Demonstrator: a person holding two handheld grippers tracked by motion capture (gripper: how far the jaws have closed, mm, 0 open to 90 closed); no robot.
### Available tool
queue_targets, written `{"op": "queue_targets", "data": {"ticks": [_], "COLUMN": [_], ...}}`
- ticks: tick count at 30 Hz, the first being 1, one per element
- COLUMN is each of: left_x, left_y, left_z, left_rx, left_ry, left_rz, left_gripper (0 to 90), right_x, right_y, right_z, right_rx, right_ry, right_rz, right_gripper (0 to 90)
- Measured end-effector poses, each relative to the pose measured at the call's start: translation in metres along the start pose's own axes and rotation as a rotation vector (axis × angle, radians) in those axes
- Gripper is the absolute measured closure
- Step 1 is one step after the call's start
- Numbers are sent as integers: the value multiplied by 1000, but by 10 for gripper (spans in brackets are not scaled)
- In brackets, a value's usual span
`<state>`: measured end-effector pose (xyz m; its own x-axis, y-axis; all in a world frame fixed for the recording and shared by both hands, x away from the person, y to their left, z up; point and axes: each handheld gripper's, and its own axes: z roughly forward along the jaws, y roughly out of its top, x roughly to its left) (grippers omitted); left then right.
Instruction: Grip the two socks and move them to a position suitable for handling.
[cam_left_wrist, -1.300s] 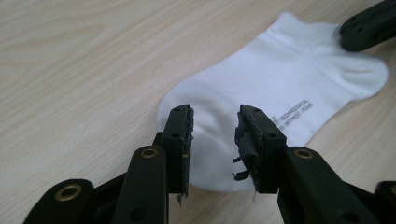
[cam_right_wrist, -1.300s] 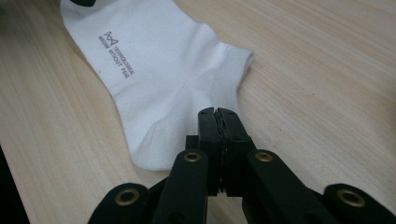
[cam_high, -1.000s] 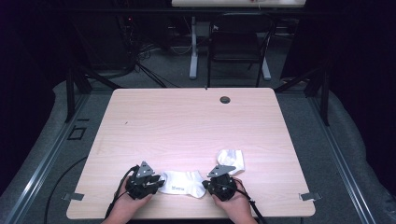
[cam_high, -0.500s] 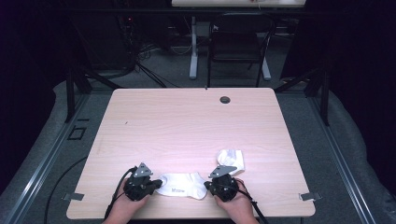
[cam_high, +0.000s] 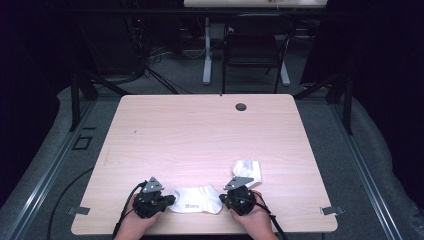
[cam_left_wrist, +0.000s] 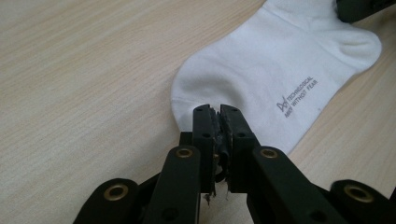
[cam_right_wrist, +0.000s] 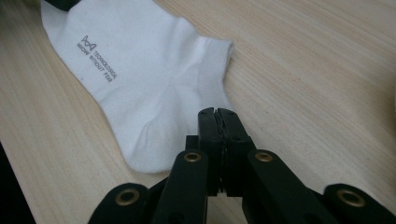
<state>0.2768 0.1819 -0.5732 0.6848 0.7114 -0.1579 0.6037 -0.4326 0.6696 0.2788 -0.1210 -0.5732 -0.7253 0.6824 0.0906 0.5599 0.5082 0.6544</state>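
Since a second ago the left gripper (cam_high: 167, 201) has closed its jaws on the left end of the sock (cam_high: 196, 199); nothing else has shifted. The right gripper (cam_high: 225, 201) pinches the sock's right end, jaws nearly together. The sock lies flat at the table's (cam_high: 200, 135) near edge, printed "TECHNOLOGICAL", with smaller lettering beneath. A second sock (cam_high: 248, 170) lies crumpled just beyond the right gripper.
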Motion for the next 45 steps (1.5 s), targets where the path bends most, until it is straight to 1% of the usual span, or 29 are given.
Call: {"op": "queue_targets", "data": {"ticks": [2,3,4,6,8,9,10,11,14,16,18,19,21,22,23,24,25,27,28,29,31,32,36,37,39,41,43,44,45], "left_x": [1,2,2,3,4,5,7,8,13,16,20,21,23,24,23,23,23,20,20,20,20,20,21,21,20,21,22,22,22], "left_y": [2,3,4,6,7,7,8,9,10,11,11,11,12,12,13,13,13,13,14,14,14,14,14,14,15,15,16,16,16], "left_z": [-2,-4,-6,-8,-10,-10,-10,-10,-11,-12,-12,-11,-10,-10,-9,-8,-8,-7,-7,-7,-7,-7,-6,-5,-5,-5,-4,-3,-3], "left_rx": [-26,-34,-51,-72,-95,-101,-109,-116,-127,-132,-136,-136,-135,-131,-130,-130,-126,-127,-122,-122,-124,-124,-123,-123,-127,-127,-123,-124,-121], "left_ry": [-9,-16,-12,7,24,26,38,46,64,71,79,80,84,86,90,95,95,103,106,106,101,101,99,96,92,90,86,84,83], "left_rz": [-16,-13,-12,4,12,10,19,13,11,6,-3,-7,-11,-7,-7,5,9,16,32,32,28,27,23,21,19,20,14,10,7], "left_gripper": [815,785,768,715,668,654,641,618,590,583,579,576,575,575,569,565,564,562,561,561,561,561,561,561,561,561,561,561,561], "right_x": [0,-1,-1,-3,-6,-8,-10,-12,-17,-22,-28,-32,-40,-44,-51,-55,-60,-69,-73,-78,-80,-82,-89,-91,-92,-92,-90,-88,-87], "right_y": [1,1,1,2,2,2,2,2,2,1,2,2,2,2,2,2,2,3,4,5,5,5,6,5,5,7,11,14,16], "right_z": [-2,-4,-5,-10,-13,-15,-16,-18,-22,-25,-30,-34,-38,-40,-44,-45,-47,-48,-48,-46,-44,-42,-27,-21,-11,-6,-2,1,3], "right_rx": [-8,-18,-30,-61,-90,-104,-107,-117,-138,-150,-157,-170,-186,-191,-189,-193,-204,-190,-183,-161,-167,-163,-99,-73,-51,-62,-61,-67,-57], "right_ry": [-4,-11,-15,-40,-51,-60,-65,-77,-105,-122,-156,-184,-200,-208,-229,-245,-262,-304,-322,-322,-311,-319,-329,-327,-321,-310,-281,-275,-273], "right_rz": [-6,-15,-18,-15,-4,3,3,3,17,25,29,42,77,93,120,135,164,183,190,206,227,229,242,237,237,227,218,217,208], "right_gripper": [854,827,809,763,728,702,682,653,596,582,573,569,569,569,565,559,544,554,579,617,652,669,695,703,713,720,724,725,727]}}
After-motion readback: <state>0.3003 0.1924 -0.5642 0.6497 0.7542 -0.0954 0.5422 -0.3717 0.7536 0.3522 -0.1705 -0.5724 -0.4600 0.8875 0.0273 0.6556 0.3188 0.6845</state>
